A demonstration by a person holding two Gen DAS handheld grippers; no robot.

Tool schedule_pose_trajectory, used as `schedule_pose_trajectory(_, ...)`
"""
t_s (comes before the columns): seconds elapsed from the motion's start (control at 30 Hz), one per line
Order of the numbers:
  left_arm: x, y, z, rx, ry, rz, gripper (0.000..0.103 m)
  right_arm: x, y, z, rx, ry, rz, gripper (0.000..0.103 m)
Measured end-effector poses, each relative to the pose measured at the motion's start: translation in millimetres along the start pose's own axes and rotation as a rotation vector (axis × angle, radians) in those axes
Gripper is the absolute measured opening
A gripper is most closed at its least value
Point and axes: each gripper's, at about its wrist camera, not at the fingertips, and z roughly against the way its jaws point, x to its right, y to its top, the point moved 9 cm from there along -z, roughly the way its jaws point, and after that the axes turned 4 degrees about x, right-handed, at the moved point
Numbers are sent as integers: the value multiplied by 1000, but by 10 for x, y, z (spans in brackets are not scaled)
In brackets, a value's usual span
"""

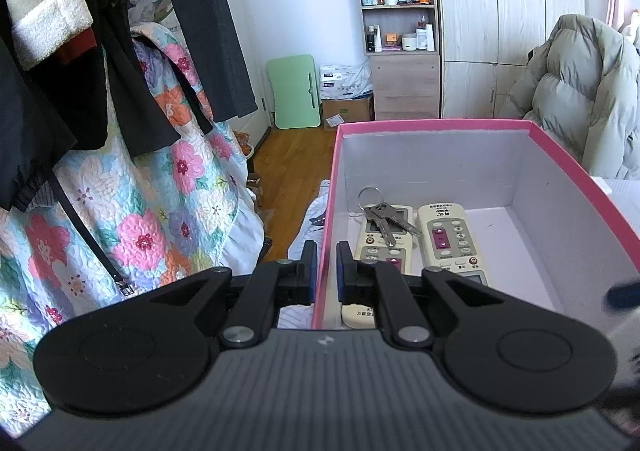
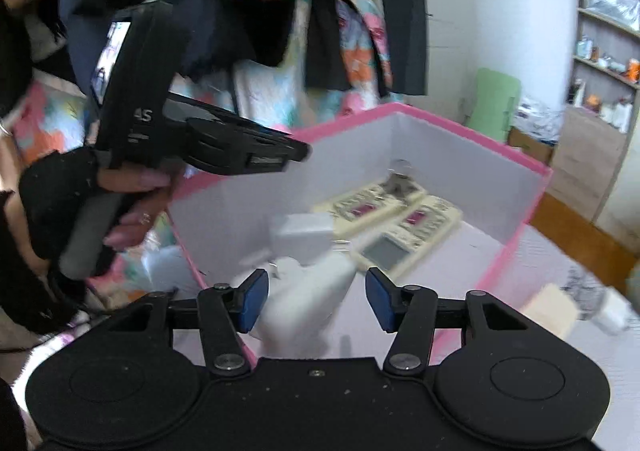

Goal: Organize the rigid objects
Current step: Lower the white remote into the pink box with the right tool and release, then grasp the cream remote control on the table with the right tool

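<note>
left hand-held gripper (image 1: 327,267) is clamped on the near wall of the pink box (image 1: 440,125), one finger outside, one inside. right hand-held gripper (image 2: 317,299) hangs with fingers apart over a blurred white object (image 2: 308,291). two cream remotes (image 1: 448,239) lie side by side on the box floor, long axes running away from the left camera, keys (image 1: 384,217) on the left one.

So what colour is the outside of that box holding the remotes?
Pink outside, white inside: the box shows best in the left wrist view.
</note>
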Motion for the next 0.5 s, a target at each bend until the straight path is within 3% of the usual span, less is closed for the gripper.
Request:
schedule_pose_trajectory(0.1, 1, 5, 2, 1, 1, -4, 9, 90, 16, 173, 17, -72, 44, 61)
schedule_pose_trajectory(0.23, -8, 15, -5, -1, -3, 3, 9, 296, 46, 473, 71, -145, -4, 61)
schedule_pose_trajectory(0.37, -29, 21, -1, -1, 3, -8, 9, 721, -93, 682, 73, -221, -138, 55)
schedule_pose_trajectory(0.4, -37, 22, 0, -1, 2, -8, 9, 817, -148, 694, 63, -234, -166, 50)
schedule_pose_trajectory(0.5, -33, 21, 1, -1, 3, -9, 9, 1164, -399, 655, 3, -262, -306, 48)
